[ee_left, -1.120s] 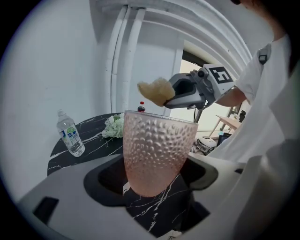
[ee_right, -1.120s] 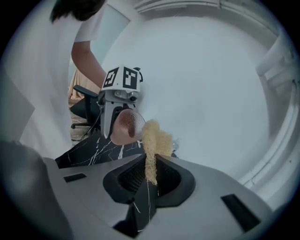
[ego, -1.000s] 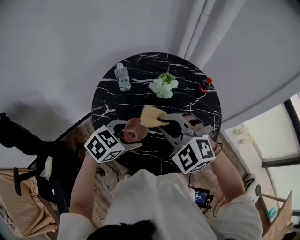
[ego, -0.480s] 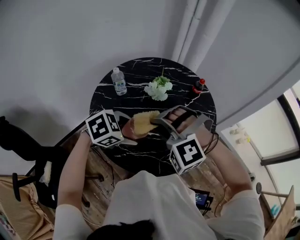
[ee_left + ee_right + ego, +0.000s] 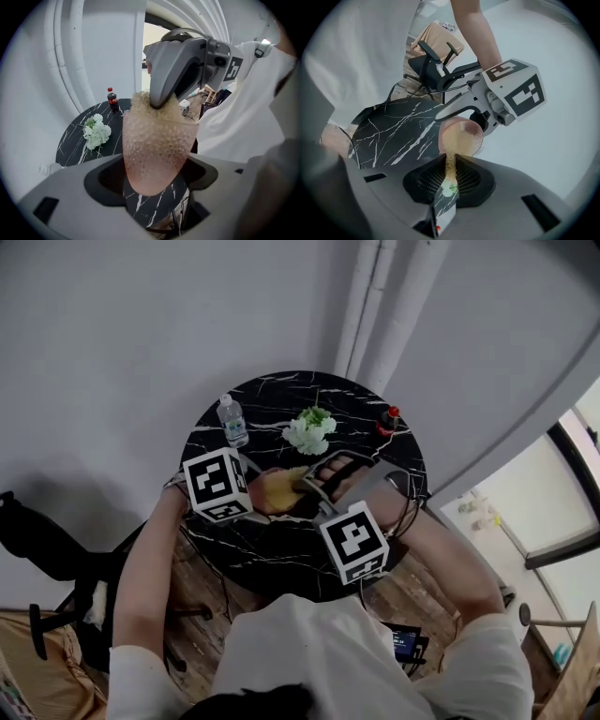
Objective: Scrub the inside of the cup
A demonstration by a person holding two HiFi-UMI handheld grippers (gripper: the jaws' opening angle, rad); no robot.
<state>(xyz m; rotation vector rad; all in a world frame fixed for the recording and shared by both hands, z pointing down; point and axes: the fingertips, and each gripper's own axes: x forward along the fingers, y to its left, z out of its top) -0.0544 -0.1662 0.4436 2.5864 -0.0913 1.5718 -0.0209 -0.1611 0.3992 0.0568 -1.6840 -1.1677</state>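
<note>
Cup (image 5: 157, 145), pink, is clamped in left tool (image 5: 154, 182) above bench (image 5: 281, 554); right tool (image 5: 449, 180) is closed on yellow sponge (image 5: 450, 161), w/ sponge end in cup mouth.

Place: office or studio corner, by the look of it
Table: small round black marble-look top (image 5: 267, 401), water bottle (image 5: 232, 422), white flowers (image 5: 308, 431), cola bottle (image 5: 387, 420)
Seating: black swivel chair (image 5: 433, 65) with armrests alongside
Floor: wood planks (image 5: 412, 601)
Walls: plain grey, white pipes (image 5: 384, 306) running up, big window (image 5: 572, 493) at right
</note>
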